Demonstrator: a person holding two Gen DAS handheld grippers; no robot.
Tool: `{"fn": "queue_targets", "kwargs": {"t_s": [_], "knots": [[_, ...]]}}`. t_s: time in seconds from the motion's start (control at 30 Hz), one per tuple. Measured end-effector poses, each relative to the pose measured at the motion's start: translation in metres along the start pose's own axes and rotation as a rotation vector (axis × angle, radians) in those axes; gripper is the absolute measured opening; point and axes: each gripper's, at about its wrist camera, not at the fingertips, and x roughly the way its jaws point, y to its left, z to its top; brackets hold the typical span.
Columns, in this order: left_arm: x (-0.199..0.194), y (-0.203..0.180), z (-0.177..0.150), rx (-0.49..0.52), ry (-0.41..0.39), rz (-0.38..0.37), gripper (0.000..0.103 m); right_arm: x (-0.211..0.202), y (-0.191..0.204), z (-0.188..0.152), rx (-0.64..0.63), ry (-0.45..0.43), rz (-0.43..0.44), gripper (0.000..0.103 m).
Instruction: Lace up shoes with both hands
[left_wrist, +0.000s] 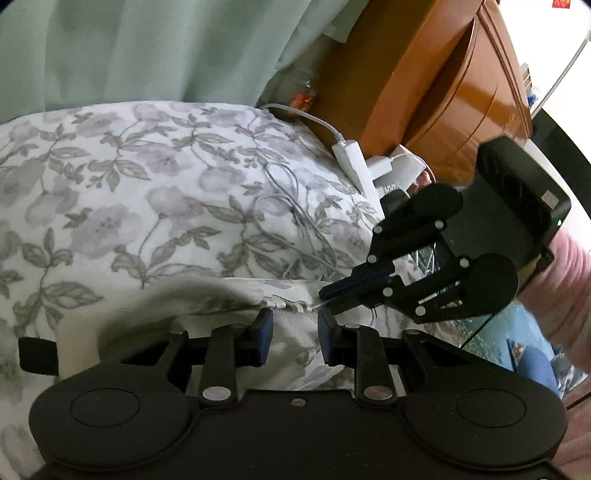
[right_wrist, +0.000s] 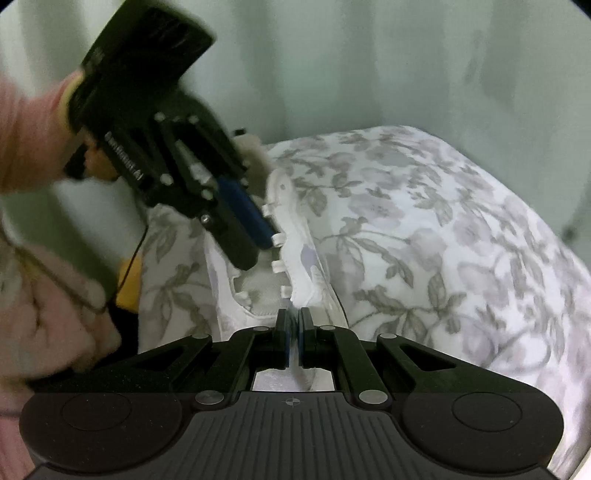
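A white shoe (right_wrist: 299, 236) lies on a floral bedspread, its tongue and white eyelet loops facing up. My right gripper (right_wrist: 294, 332) is shut on a thin white lace (right_wrist: 294, 347) at the near end of the eyelet row; it also shows in the left wrist view (left_wrist: 327, 295), closed at the shoe's edge. My left gripper (left_wrist: 295, 332) is open, its blue pads apart just above the shoe's mesh tongue (left_wrist: 291, 343). In the right wrist view the left gripper (right_wrist: 267, 240) reaches down beside the upper eyelet loops.
The floral bedspread (left_wrist: 147, 192) covers the bed. White charger plugs and cables (left_wrist: 347, 155) lie on it near an orange wooden cabinet (left_wrist: 443, 81). A pale green curtain (left_wrist: 147, 48) hangs behind. A pink-sleeved arm (right_wrist: 26, 133) holds the left gripper.
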Motion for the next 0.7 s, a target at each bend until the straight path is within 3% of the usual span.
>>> {"fn": "queue_targets", "kwargs": {"t_s": [0.2,0.7], "knots": [[0.007,0.0,0.002,0.006,0.008,-0.007,0.024,-0.002,0.003,-0.009,0.092,-0.07,-0.027,0.003],[0.017,-0.001,0.005,0.01,0.021,-0.015,0.026,0.004,0.009,-0.006,0.127,-0.104,-0.05,0.003]]}}
